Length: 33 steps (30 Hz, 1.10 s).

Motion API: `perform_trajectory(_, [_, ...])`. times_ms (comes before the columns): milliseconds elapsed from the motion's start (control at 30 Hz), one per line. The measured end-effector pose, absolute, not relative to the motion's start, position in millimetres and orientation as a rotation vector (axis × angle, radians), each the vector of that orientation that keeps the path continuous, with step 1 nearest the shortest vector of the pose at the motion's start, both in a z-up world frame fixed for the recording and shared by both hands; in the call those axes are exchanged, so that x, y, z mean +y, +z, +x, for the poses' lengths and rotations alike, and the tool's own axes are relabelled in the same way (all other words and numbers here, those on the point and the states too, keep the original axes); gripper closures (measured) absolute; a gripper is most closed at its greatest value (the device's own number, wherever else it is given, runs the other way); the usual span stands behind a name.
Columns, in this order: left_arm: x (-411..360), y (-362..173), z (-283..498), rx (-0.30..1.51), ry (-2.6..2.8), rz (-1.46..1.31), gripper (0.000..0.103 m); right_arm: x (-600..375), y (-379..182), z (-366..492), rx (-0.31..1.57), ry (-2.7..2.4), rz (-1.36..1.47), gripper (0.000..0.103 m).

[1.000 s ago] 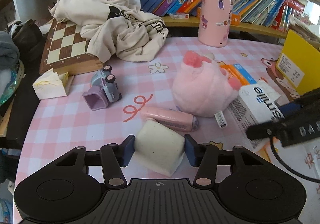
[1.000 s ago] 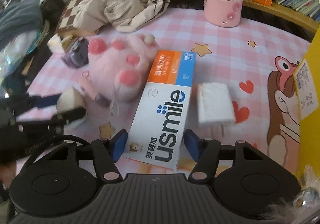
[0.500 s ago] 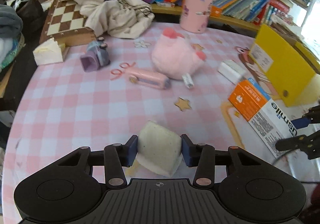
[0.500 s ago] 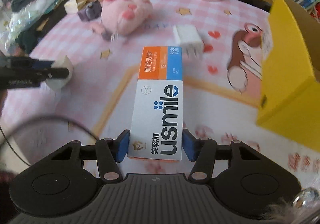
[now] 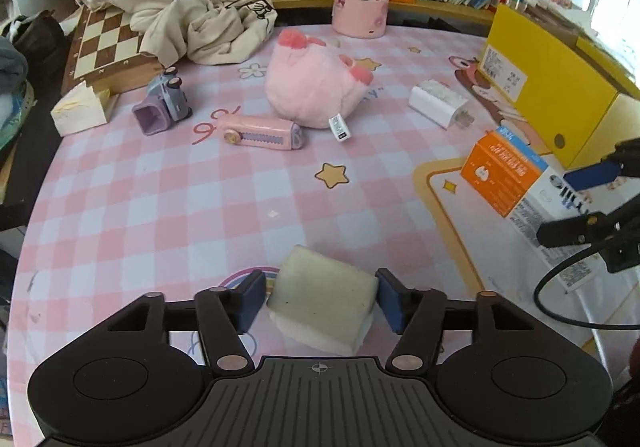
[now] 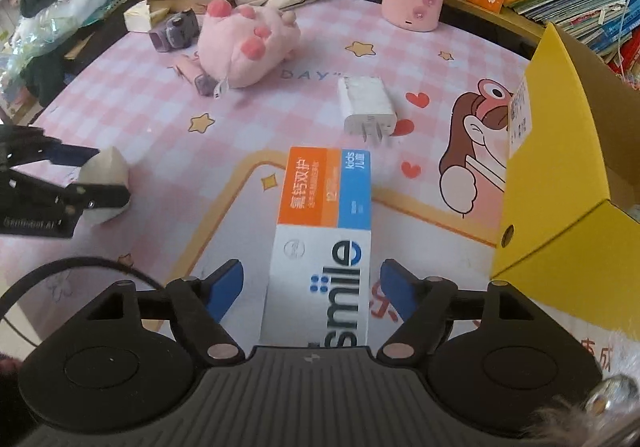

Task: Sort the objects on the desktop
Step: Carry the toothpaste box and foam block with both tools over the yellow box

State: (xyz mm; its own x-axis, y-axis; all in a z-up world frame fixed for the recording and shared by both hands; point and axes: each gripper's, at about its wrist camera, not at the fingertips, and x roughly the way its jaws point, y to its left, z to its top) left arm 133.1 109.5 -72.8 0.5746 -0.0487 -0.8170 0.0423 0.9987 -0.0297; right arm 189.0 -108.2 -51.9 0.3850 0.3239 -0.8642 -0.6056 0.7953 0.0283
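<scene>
With both loads set down low in frame on the pink checked surface (image 5: 160,207), the left hand-held gripper (image 5: 320,297) stands spread with a small gap beside the cream sponge block (image 5: 324,305), and the right hand-held gripper (image 6: 312,285) gapes wide of the usmile box (image 6: 324,231). Each should back straight out, I judge, without nudging its item. The white charger (image 6: 366,107), pink plush (image 5: 316,87) and yellow box (image 6: 560,183) crowd the upper frame.

Cream sponge block (image 5: 324,297): resting on checked tablecloth (image 5: 160,207).
Toothpaste box (image 6: 324,239): white, orange-blue end, laid flat.
</scene>
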Motion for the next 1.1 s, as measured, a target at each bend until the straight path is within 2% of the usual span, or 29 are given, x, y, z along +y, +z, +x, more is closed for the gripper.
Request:
perform_trajectory(100, [108.4, -76.9, 133.0, 0.963, -0.051, -0.014, 0.039, -107.1, -60.4, 194.1, 1.040, 0.588, -0.313, 0.034])
perform_trajectory(167, [108.9, -79.5, 133.1, 0.964, -0.049, -0.019, 0.039, -106.9, -64.4, 196.7, 1.053, 0.577, -0.315, 0.046])
perform_trajectory(200, [108.9, -79.9, 132.9, 0.960, -0.049, -0.020, 0.039, -107.4, -65.6, 198.3, 1.057, 0.572, -0.309, 0.047])
perform_trajectory(467, [101.9, -83.3, 135.1, 0.929, -0.052, 0.019, 0.043, -106.1, -71.0, 202.7, 1.077, 0.570, -0.280, 0.051])
perform_trajectory(633, [103.2, -81.1, 133.0, 0.917, -0.056, -0.012, 0.055, -102.5, -70.0, 200.2, 1.073, 0.566, -0.292, 0.053])
perform_trajectory(733, [112.5, -76.2, 130.0, 0.914, -0.053, -0.104, 0.059, -103.8, -66.4, 197.0, 1.074, 0.574, -0.272, 0.053])
perform_trajectory(1100, [116.0, -41.5, 116.1, 0.807, -0.101, -0.214, 0.060, -113.1, -32.8, 178.4, 1.049, 0.598, -0.200, 0.053])
